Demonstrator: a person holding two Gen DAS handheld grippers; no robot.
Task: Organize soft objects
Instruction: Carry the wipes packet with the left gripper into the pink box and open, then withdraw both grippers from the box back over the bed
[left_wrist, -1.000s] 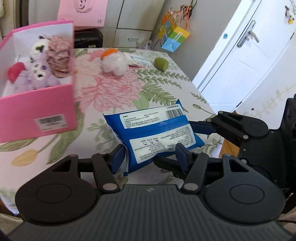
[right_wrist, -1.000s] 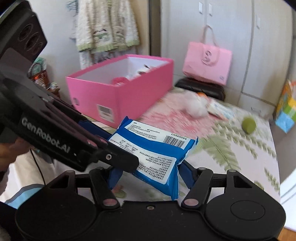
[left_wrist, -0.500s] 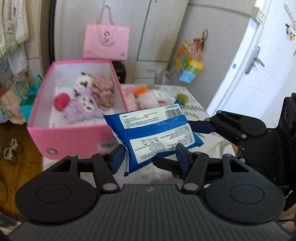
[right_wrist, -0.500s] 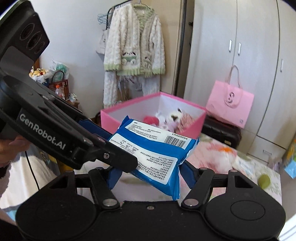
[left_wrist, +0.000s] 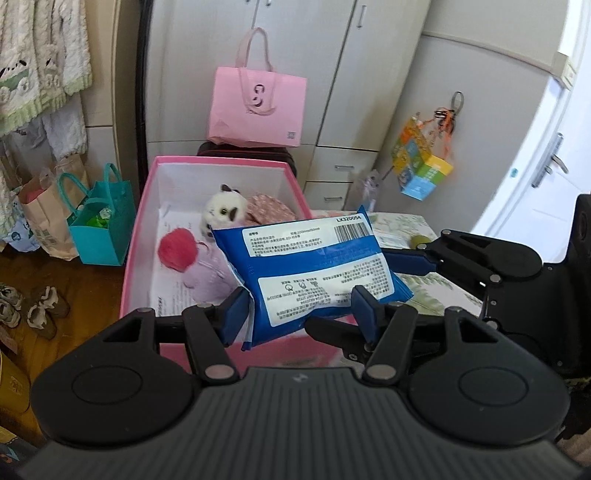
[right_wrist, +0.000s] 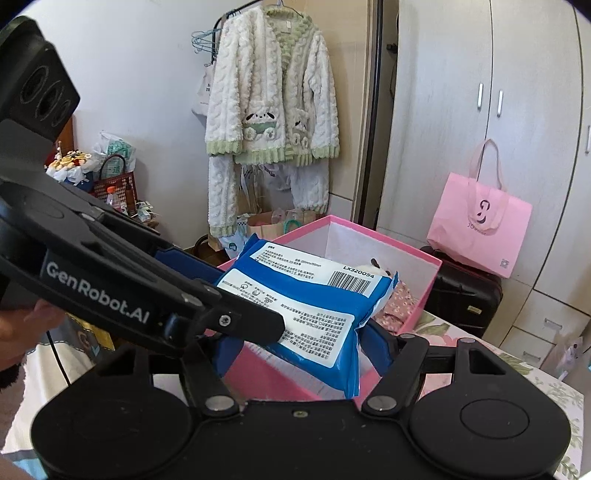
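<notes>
A blue wipes pack (left_wrist: 314, 269) with white labels hangs in the air over the near end of the pink box (left_wrist: 221, 162). My left gripper (left_wrist: 300, 312) is shut on the pack's near edge, one blue pad on each side. My right gripper (right_wrist: 303, 349) is shut on the same pack (right_wrist: 306, 310) from the other side; its arm (left_wrist: 480, 262) reaches in from the right of the left wrist view. Inside the box lie a white plush (left_wrist: 221, 210), a red pompom (left_wrist: 177, 249), a lilac plush (left_wrist: 207, 273) and a pink floral cloth (left_wrist: 271, 210).
The box stands on a floral tablecloth (left_wrist: 432, 288) with a green ball (left_wrist: 419, 240) behind the pack. A pink tote (left_wrist: 256, 109) sits on a black suitcase (right_wrist: 465, 299). On the floor to the left are a teal bag (left_wrist: 101, 225) and shoes (left_wrist: 44, 310). A cardigan (right_wrist: 269, 107) hangs behind.
Both grippers have risen and swung left with the pack held between them. It has gone from just above the tablecloth to over the pink box, whose inside now shows.
</notes>
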